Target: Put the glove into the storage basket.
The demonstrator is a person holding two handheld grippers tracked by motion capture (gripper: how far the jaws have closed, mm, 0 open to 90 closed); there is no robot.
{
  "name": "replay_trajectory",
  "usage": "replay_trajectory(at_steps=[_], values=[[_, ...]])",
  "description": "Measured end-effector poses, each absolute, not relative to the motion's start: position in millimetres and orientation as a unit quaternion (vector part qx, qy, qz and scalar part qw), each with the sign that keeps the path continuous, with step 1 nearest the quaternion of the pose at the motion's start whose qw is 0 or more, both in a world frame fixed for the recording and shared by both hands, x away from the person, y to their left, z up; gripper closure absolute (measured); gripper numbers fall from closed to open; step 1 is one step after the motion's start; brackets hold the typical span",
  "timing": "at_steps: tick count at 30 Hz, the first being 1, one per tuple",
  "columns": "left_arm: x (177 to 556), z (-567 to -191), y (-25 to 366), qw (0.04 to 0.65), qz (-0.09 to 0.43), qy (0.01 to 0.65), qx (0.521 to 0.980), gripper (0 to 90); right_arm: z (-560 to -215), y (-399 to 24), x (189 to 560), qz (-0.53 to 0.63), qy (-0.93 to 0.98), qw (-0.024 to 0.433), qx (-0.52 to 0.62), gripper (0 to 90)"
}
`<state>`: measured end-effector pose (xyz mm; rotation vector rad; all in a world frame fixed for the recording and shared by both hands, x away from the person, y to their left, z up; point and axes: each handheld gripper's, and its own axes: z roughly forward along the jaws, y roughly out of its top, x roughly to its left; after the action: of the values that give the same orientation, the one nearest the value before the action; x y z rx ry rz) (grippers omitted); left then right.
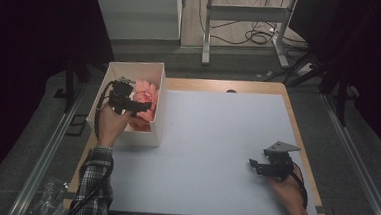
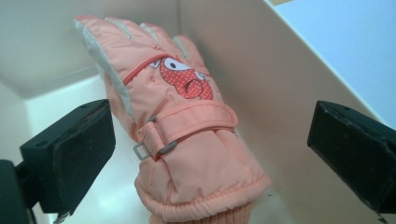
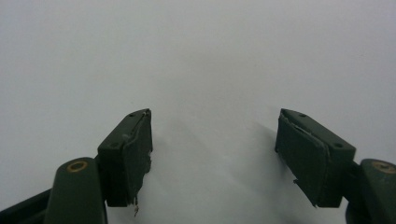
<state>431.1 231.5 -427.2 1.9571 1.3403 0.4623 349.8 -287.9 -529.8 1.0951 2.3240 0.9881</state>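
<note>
A dim room with cables on the floor behind surrounds a wooden bench point(image 1: 297, 129) covered by a white sheet, and a white box point(image 1: 159, 116) stands at its far left corner. Inside the box lies a peach-pink winter glove point(image 2: 182, 140), leaning against the box wall that faces the middle of the bench; its long axis runs away from the left gripper point(image 1: 137, 104), knitted cuff nearest and fingertips pointing to the far inner corner. The left gripper hangs over the box, and in the left gripper view the glove's cuff sits straight ahead between the two fingers point(image 2: 70, 158), which stand wide apart and touch nothing. So the left hand is by far the nearer one, and a short push forward and down along the glove's length would likely bring the strap and cuff between the pads. The right gripper point(image 1: 257, 166) rests near the bench's near right corner, well apart from the box, its fingers point(image 3: 128, 154) spread wide over bare white sheet, holding nothing.
</note>
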Motion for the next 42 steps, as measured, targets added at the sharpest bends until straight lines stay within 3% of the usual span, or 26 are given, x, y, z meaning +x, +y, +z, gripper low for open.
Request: replay_trajectory(at_steps=[22, 42], values=[[414.5, -399.3, 212.3, 0.377, 0.184, 0.484, 0.768, 1.3, -529.7, -287.8, 349.6, 0.351, 0.829, 0.194, 0.39, 27.4], [379.6, -386.0, 150.3, 0.411, 0.167, 0.399, 0.802, 1.3, -529.6, -287.9, 349.6, 0.349, 0.829, 0.196, 0.39, 27.0]])
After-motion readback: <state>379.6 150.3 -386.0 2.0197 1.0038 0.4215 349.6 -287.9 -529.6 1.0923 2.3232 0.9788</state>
